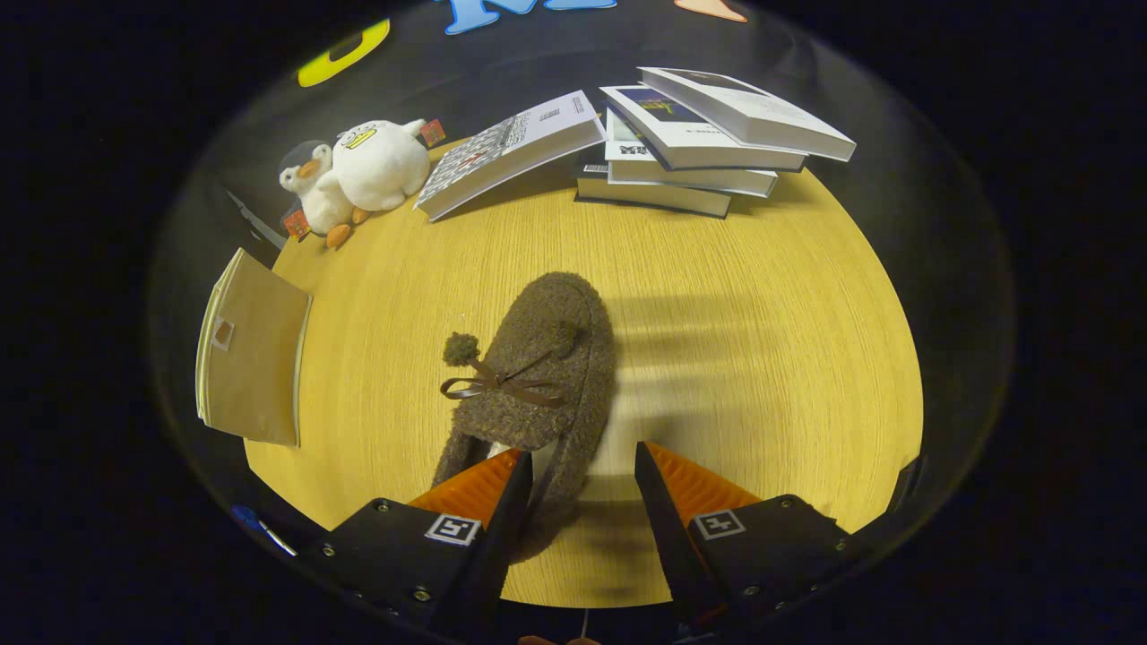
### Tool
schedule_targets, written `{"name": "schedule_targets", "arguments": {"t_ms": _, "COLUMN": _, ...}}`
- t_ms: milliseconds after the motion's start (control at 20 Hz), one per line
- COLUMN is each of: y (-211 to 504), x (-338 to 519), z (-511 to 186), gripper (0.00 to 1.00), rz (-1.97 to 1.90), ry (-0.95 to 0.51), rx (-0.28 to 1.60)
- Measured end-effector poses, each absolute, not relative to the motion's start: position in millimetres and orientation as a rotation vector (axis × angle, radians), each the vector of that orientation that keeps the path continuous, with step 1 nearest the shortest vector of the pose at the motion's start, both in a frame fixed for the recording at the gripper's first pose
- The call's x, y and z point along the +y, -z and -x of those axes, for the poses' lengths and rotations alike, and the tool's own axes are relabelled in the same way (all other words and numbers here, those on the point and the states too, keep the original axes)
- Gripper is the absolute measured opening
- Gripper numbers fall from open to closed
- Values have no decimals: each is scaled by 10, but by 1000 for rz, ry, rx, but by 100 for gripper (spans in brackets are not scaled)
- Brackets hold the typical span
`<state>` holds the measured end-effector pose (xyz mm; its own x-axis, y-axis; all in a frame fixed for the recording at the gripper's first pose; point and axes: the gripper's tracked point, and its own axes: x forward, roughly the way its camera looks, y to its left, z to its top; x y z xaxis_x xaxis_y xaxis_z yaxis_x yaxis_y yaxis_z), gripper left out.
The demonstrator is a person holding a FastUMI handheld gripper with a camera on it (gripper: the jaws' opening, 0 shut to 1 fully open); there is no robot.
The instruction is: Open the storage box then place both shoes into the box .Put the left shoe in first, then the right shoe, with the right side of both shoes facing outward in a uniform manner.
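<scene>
Jaws are spread, straddling the heel of the shoe (533, 385) but not pinching it. Shoe sits mid-table (762, 358), long axis running straight away from the gripper (582, 488), toe toward the books (699, 143).

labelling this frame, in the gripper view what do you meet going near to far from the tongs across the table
tongs, open with the heel of the slipper between them → slipper's bow and pompom → slanted open book, leaning on the stack of books at the table's far edge
</scene>
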<state>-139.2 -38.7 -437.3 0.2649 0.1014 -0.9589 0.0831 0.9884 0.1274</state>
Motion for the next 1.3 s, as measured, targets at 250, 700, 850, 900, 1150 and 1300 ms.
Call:
{"name": "schedule_targets", "arguments": {"t_ms": 250, "y": 4619, "x": -295, "z": 1294, "gripper": 46, "rz": -180, "ry": -43, "rx": 1362}}
{"name": "schedule_targets", "arguments": {"t_ms": 700, "y": 3851, "x": 103, "z": 1065, "gripper": 0, "rz": -203, "ry": -153, "rx": 1250}}
{"name": "schedule_targets", "arguments": {"t_ms": 850, "y": 3398, "x": 523, "z": 815, "gripper": 0, "rz": -222, "ry": -250, "rx": 1202}}
{"name": "schedule_targets", "arguments": {"t_ms": 900, "y": 3246, "x": 671, "z": 737, "gripper": 0, "rz": -227, "ry": -276, "rx": 1189}}
{"name": "schedule_targets", "arguments": {"t_ms": 1150, "y": 2662, "x": 1511, "z": 408, "gripper": 0, "rz": -180, "ry": -436, "rx": 1127}}
{"name": "schedule_targets", "arguments": {"t_ms": 1300, "y": 2504, "x": 2085, "z": 295, "gripper": 0, "rz": -135, "ry": -528, "rx": 1108}}
